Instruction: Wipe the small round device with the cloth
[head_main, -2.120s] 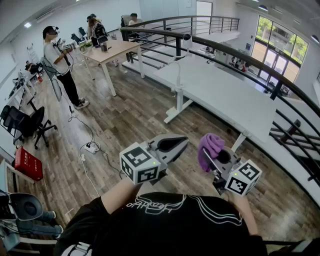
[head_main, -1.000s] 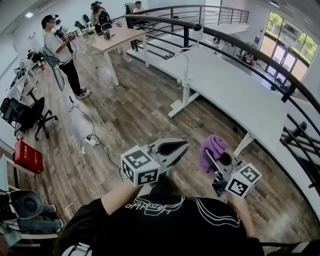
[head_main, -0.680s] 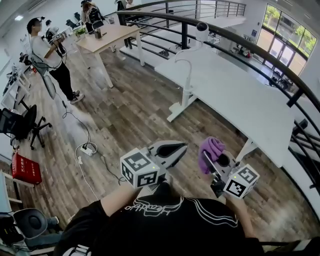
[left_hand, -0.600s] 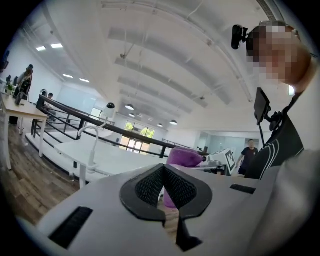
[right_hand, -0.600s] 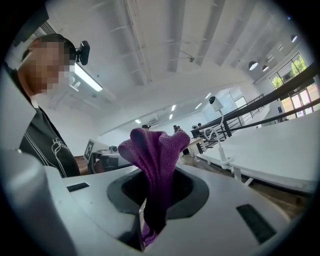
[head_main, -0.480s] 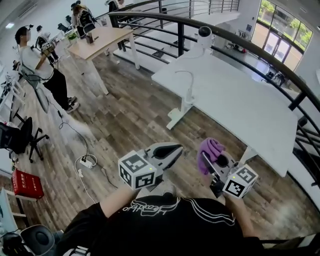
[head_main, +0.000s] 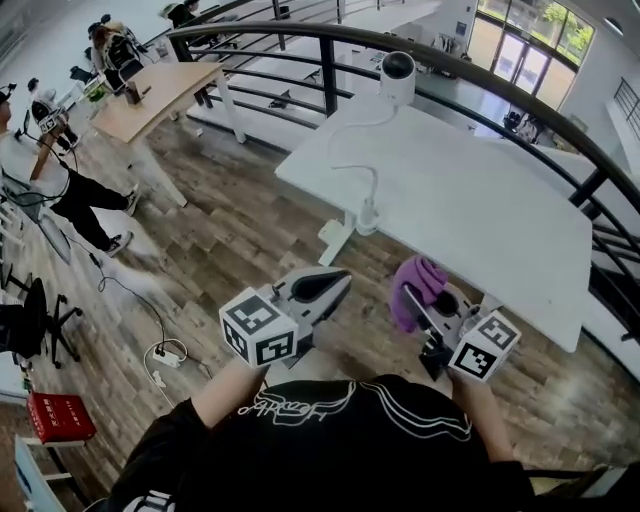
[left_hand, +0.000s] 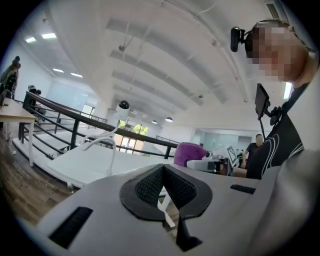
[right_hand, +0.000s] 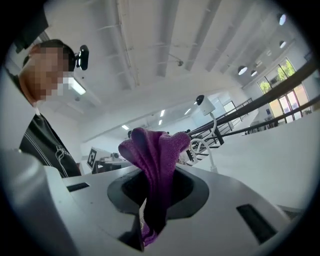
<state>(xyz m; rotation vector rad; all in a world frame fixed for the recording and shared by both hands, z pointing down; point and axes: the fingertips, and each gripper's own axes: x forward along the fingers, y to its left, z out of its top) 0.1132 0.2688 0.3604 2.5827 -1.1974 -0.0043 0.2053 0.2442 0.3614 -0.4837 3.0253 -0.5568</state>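
Observation:
The small round device (head_main: 397, 72), a white ball with a dark face, tops a white gooseneck at the far edge of the white table (head_main: 470, 210). It also shows in the left gripper view as the device (left_hand: 123, 105) and in the right gripper view as the device (right_hand: 201, 101), well ahead of both grippers. My right gripper (head_main: 412, 298) is shut on a bunched purple cloth (head_main: 417, 281), which sticks up between its jaws as the cloth (right_hand: 156, 155). My left gripper (head_main: 333, 279) is shut and holds nothing; both hang short of the table's near edge.
A black curved railing (head_main: 480, 75) runs behind the table. The gooseneck's foot (head_main: 368, 216) stands on the table's left edge. A wooden desk (head_main: 150, 92) with people around it is at far left. A power strip (head_main: 165, 352) and cables lie on the wood floor.
The view has moved toward the white table, so the table and the round device now sit closer and more central. Both grippers keep their pose, the cloth still held in the right one.

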